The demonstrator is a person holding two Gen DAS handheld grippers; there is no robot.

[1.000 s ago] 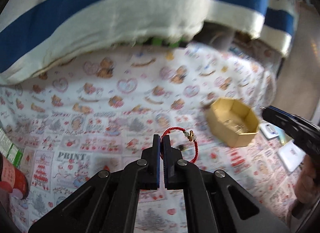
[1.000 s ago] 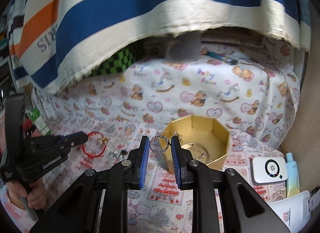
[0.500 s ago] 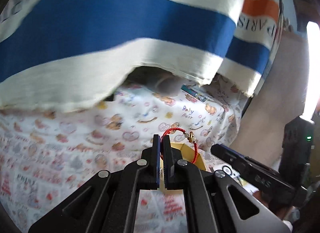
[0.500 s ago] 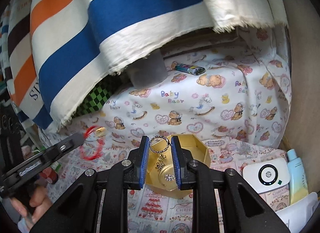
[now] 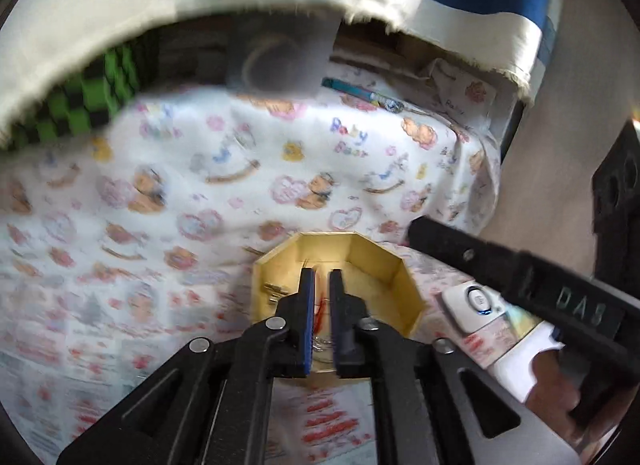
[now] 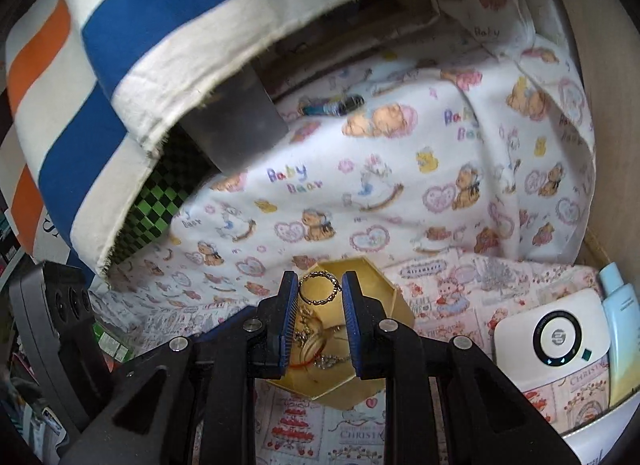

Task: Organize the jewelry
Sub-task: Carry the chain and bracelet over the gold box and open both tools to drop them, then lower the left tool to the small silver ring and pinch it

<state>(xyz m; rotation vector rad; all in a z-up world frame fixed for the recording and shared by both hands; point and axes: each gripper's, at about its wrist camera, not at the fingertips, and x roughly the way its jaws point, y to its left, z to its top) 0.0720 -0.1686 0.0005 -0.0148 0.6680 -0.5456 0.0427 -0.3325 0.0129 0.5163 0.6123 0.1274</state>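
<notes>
A gold octagonal box (image 5: 372, 257) (image 6: 396, 307) sits on the printed cloth. My left gripper (image 5: 322, 279) hangs over the box with its jaws slightly apart; the red cord bracelet (image 5: 319, 315) shows blurred between and below the fingers, inside the box. My right gripper (image 6: 320, 285) is shut on a silver beaded ring (image 6: 320, 288) and holds it above the box. Other jewelry pieces (image 6: 320, 345) lie in the box. The right gripper's arm (image 5: 520, 277) shows in the left wrist view at the right.
A white round-button device (image 6: 556, 335) and a pale blue bottle (image 6: 618, 317) lie right of the box. A striped blue, white and orange cloth (image 6: 120, 65) hangs overhead. A grey object (image 6: 236, 121) and a pen-like item (image 6: 332, 105) lie behind.
My left gripper moved over the box and opened slightly; the red bracelet dropped from its tips into the box. My right gripper moved closer over the box, still holding the ring.
</notes>
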